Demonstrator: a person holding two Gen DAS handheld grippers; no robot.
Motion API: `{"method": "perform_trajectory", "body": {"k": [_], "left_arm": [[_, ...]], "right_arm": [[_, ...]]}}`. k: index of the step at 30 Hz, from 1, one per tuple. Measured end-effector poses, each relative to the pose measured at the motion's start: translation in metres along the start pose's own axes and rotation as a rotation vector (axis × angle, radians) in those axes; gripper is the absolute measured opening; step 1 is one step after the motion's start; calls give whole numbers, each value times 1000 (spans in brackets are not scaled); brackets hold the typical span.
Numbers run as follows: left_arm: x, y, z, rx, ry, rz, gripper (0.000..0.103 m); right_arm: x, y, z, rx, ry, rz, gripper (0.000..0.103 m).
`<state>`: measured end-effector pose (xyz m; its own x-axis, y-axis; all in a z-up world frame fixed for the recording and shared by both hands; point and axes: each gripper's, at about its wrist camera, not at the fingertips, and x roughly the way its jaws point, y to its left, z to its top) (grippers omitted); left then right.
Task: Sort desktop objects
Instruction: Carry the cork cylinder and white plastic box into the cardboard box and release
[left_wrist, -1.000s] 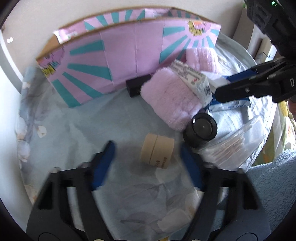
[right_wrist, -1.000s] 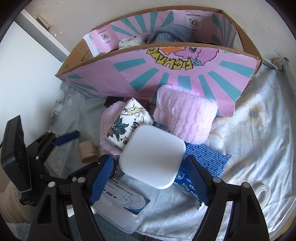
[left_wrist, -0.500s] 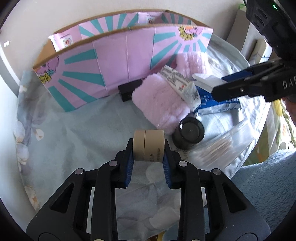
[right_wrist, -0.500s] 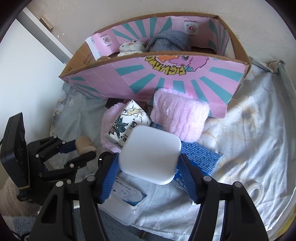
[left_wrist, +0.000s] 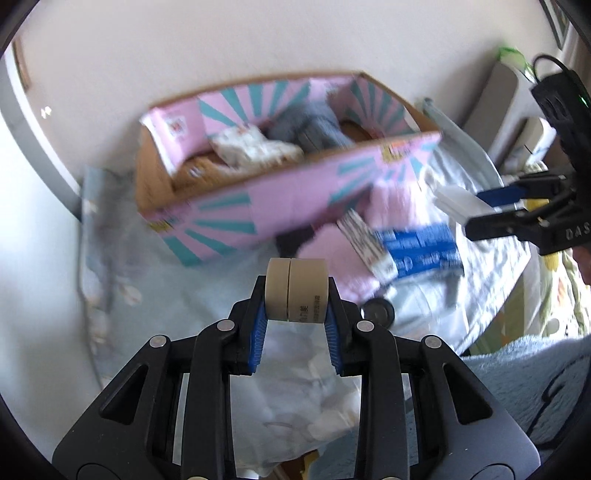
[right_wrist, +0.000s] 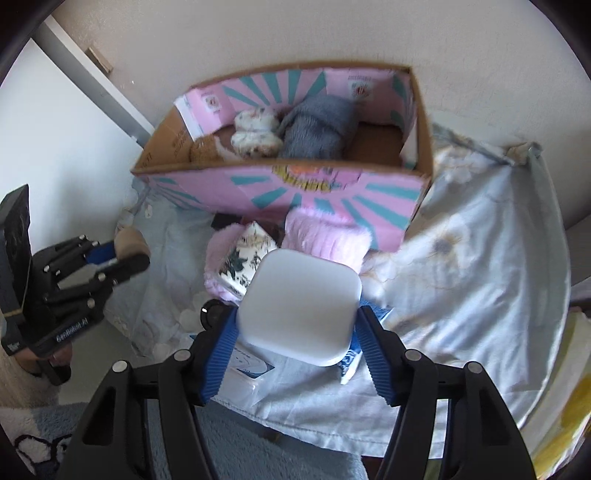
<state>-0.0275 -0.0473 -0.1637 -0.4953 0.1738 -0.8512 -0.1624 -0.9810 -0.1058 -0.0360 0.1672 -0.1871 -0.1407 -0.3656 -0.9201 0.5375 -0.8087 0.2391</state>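
My left gripper (left_wrist: 296, 291) is shut on a tan tape roll (left_wrist: 296, 290) and holds it above the cloth, in front of the pink and teal cardboard box (left_wrist: 295, 192). It also shows at the left of the right wrist view (right_wrist: 122, 251). My right gripper (right_wrist: 297, 325) is shut on a white square box (right_wrist: 299, 312), raised over the pile in front of the cardboard box (right_wrist: 314, 192). In the left wrist view the white box (left_wrist: 461, 201) shows at the right.
The cardboard box holds a grey plush item (right_wrist: 317, 129), a patterned bundle (right_wrist: 255, 136) and a brown plush item (right_wrist: 203, 149). Pink fluffy items (right_wrist: 325, 236), a patterned pack (right_wrist: 247, 254), a blue packet (left_wrist: 421, 247) and a black jar (left_wrist: 376, 312) lie on the floral cloth (right_wrist: 472, 266).
My left gripper closed on the tape roll and lifted it. My right gripper closed on the white box and raised it. Both views now look down into the cardboard box.
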Motion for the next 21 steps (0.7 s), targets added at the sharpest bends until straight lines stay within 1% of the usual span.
{"method": "perform_trajectory", "body": {"k": [4, 8, 13, 15, 17, 19, 21], "left_arm": [[-19, 10, 26, -18, -32, 12, 25], [-36, 16, 57, 0, -73, 33, 25], [-34, 25, 100, -5, -92, 29, 25], [-28, 31, 118, -15, -89, 23, 25], [-18, 40, 136, -42, -80, 32, 25], [-7, 49, 149, -70, -57, 42, 25], [8, 62, 164, -102, -25, 63, 25]], "right_arm": [[-24, 5, 15, -46, -35, 1, 60], [-49, 6, 37, -109, -82, -7, 60], [-68, 11, 84, -173, -147, -5, 60], [-67, 15, 103, -191, -159, 1, 60], [-60, 20, 123, -216, -141, 5, 60], [-48, 25, 142, -233, -126, -20, 60], [-36, 28, 156, -240, -112, -17, 60]]}}
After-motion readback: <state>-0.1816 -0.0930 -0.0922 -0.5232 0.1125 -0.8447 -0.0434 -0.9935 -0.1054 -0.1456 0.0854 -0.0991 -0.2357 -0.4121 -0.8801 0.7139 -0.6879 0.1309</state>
